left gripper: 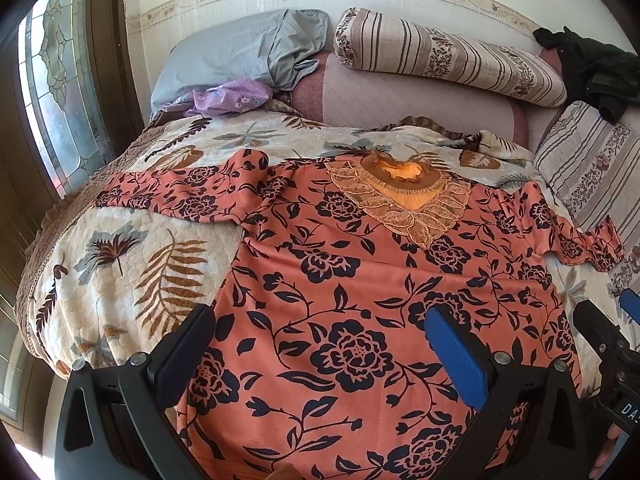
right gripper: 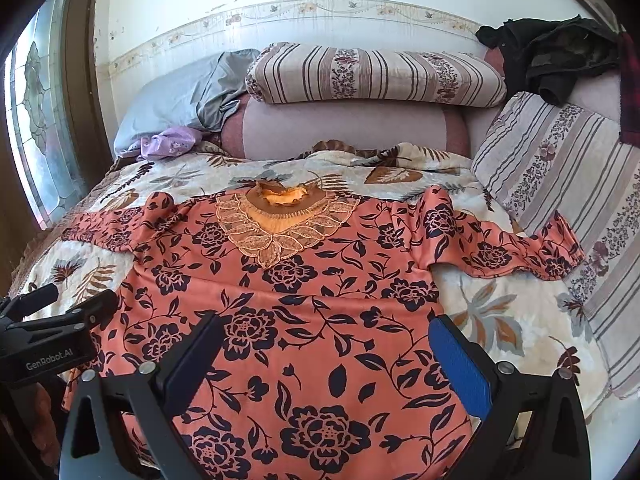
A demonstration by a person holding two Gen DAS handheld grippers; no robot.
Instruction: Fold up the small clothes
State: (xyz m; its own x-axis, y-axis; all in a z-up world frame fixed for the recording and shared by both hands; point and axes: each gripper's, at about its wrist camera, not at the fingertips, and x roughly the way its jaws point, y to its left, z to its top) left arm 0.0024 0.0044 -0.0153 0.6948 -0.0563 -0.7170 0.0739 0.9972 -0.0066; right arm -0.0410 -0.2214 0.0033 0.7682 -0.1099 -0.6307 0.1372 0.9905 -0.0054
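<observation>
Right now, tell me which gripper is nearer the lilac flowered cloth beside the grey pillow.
Left. The left gripper hovers over the orange floral top's left half, the side where the lilac flowered cloth lies; the right gripper hovers over its right half, farther away.

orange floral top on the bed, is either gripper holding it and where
Nothing is held. The left gripper and right gripper both hang open above the orange floral long-sleeved top, which lies spread flat on the leaf-print quilt.

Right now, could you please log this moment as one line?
floral top flat on bed quilt | sleeves spread | left gripper open | right gripper open | unfolded
</observation>
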